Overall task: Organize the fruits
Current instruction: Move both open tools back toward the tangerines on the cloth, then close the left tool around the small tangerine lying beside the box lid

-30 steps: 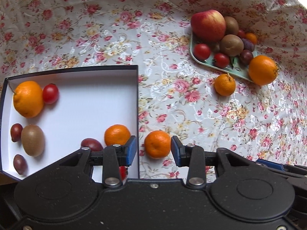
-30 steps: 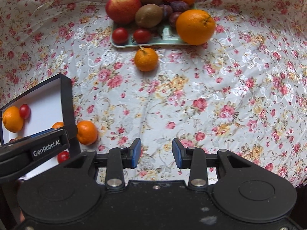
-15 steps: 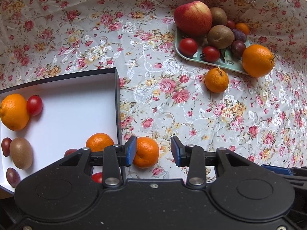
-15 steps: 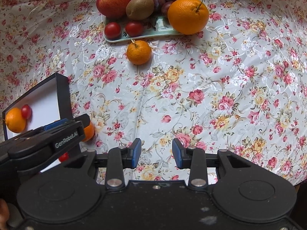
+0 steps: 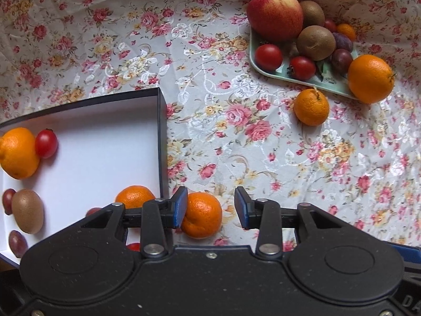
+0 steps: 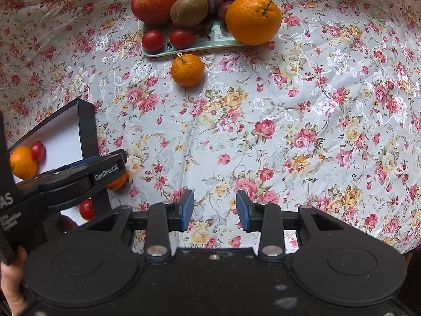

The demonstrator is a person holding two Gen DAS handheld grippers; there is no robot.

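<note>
Mandarin (image 5: pixel 202 214) low in the left wrist view, sitting on the floral tablecloth (image 5: pixel 226 142) just outside the dark wall of the white-lined box (image 5: pixel 100 152) — and the left gripper (image 5: pixel 210 207) is right over it. Its jaws stand wide apart: the left blue pad is at the fruit's side, looking as if it touches, while the right pad is clear of it with cloth showing between, so nothing is clamped.

Inside the box, at the left of the frame, a large orange (image 5: pixel 18 152) leans against a cherry tomato (image 5: pixel 46 143); below them a kiwi (image 5: pixel 27 210) lies between two dark plums, and another mandarin (image 5: pixel 134 197) sits against the inner side of the wall, just across from the one outside.

Upper right, the pale green tray (image 5: pixel 331 79) is crowded — a red apple (image 5: pixel 275 15), two kiwis, plums, two tomatoes. A big orange (image 5: pixel 370 78) rests at the tray's right end, and a stemmed mandarin (image 5: pixel 311 106) lies on the cloth just in front of the rim.

Over on the right wrist view, the right gripper (image 6: pixel 214 210) hovers above bare cloth with its jaws open and nothing between them. The left tool shows at the lower left of that frame, a hand (image 6: pixel 10 281) gripping it.
</note>
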